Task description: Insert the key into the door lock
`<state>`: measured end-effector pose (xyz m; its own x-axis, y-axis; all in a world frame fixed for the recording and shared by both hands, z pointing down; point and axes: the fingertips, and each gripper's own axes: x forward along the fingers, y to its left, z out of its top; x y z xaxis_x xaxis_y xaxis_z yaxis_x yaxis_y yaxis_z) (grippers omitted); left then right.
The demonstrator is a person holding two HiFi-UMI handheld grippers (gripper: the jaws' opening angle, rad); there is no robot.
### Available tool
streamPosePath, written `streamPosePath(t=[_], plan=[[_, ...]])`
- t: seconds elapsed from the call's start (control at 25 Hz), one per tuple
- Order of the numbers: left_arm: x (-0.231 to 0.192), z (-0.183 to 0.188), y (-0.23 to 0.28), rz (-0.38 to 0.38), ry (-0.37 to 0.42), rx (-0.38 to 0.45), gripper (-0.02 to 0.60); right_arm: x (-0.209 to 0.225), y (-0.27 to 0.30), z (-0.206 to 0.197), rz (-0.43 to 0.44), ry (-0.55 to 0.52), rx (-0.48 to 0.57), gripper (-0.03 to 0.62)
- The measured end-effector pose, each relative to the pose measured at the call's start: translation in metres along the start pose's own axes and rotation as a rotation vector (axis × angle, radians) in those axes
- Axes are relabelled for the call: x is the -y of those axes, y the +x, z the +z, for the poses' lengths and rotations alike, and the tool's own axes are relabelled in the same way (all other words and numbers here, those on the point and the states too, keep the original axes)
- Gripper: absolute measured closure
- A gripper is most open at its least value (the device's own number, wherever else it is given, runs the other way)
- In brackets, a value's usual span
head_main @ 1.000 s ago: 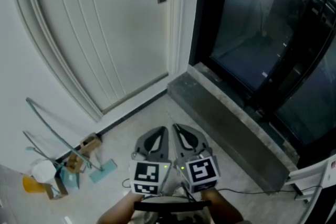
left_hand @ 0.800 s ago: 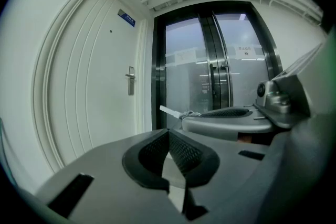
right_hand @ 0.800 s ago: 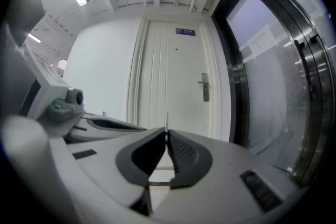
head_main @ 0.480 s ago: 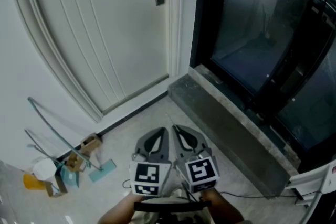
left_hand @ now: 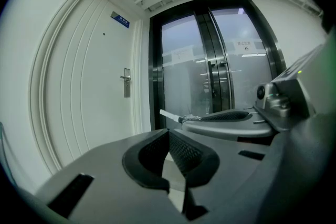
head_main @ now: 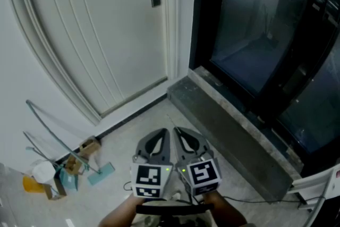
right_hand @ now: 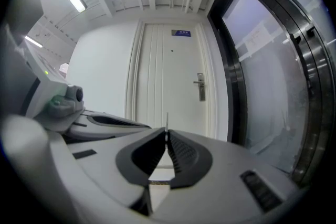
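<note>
The right gripper (right_hand: 167, 136) clamps the key (right_hand: 167, 121) edge-on with its blade forward, well apart from the door lock (right_hand: 201, 86). The left gripper (left_hand: 168, 136), beside it, is closed on nothing. A misaligned approach could likely butt the thin blade against the lock plate and twist it in the pads.

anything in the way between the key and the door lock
nothing visible does: the thin metal key pinched in the right gripper faces the metal lock plate on the white door across open space
</note>
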<state>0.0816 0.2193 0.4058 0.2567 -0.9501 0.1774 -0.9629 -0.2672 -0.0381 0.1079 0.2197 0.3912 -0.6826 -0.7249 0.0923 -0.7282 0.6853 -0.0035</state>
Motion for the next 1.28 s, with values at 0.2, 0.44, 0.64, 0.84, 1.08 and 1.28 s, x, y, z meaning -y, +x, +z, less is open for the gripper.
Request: streamPosePath(t=[0.2,0.44,0.64,0.84,1.08,1.28], plan=[[0.000,-0.001,0.012,-0.008,0.005,0.001,0.578,0.012,0.004,-0.004,-0.005,-0.026,-0.027,0.576],[-0.015,-0.003,0.033,-0.026,-0.003,-0.003,0.578,0.021,0.029,-0.006,-0.022,-0.016,-0.023,0.576],[-0.037,0.000,0.057,-0.053,-0.010,-0.007,0.578,0.028,0.060,-0.005,-0.045,-0.030,-0.041,0.576],[-0.065,0.000,0.082,-0.085,-0.010,-0.009,0.578,0.032,0.095,-0.001,-0.072,-0.037,-0.050,0.576],[-0.110,0.006,0.106,-0.120,-0.017,-0.008,0.578,0.029,0.146,0.010,-0.109,-0.033,-0.054,0.577],[-0.150,0.009,0.123,-0.136,-0.018,0.009,0.578,0.024,0.183,0.017,-0.146,-0.046,-0.057,0.577]])
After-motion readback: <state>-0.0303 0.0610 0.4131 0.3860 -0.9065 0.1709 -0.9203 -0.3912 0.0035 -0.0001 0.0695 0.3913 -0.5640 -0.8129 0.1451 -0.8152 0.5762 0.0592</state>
